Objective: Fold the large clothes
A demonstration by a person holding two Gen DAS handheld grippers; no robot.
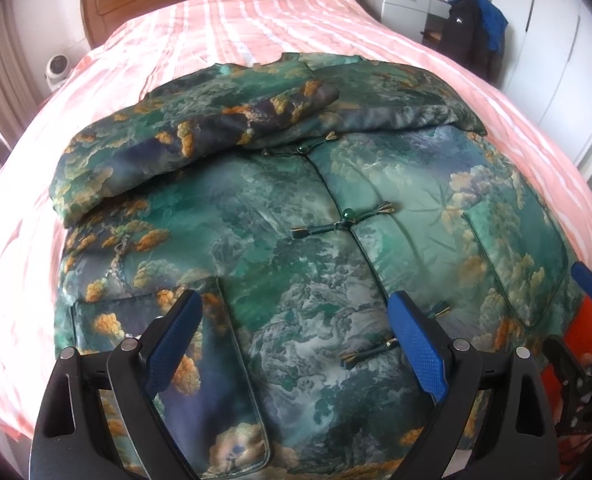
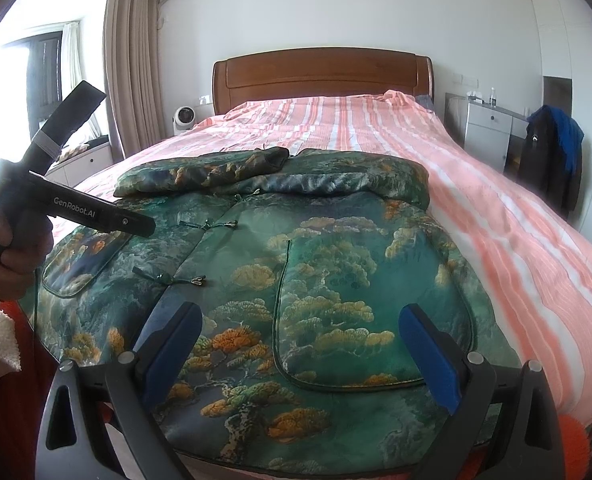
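Note:
A large green padded jacket [image 1: 280, 240] with a gold and blue landscape print lies front up on the bed, knot buttons [image 1: 347, 218] down its middle. Both sleeves are folded across its chest. It also shows in the right wrist view [image 2: 296, 280]. My left gripper [image 1: 296, 344] is open and empty, just above the jacket's hem near the left pocket [image 1: 216, 392]. My right gripper [image 2: 299, 352] is open and empty above the hem by the right pocket [image 2: 359, 320]. The left gripper's body [image 2: 76, 208] and the hand on it show at the left of the right wrist view.
The bed has a pink and white striped cover [image 2: 475, 184] and a wooden headboard [image 2: 319, 76]. A white fan [image 2: 184, 118] stands left of the bed. A white cabinet [image 2: 487, 132] and a chair draped with dark and blue clothes [image 2: 551, 160] stand to the right.

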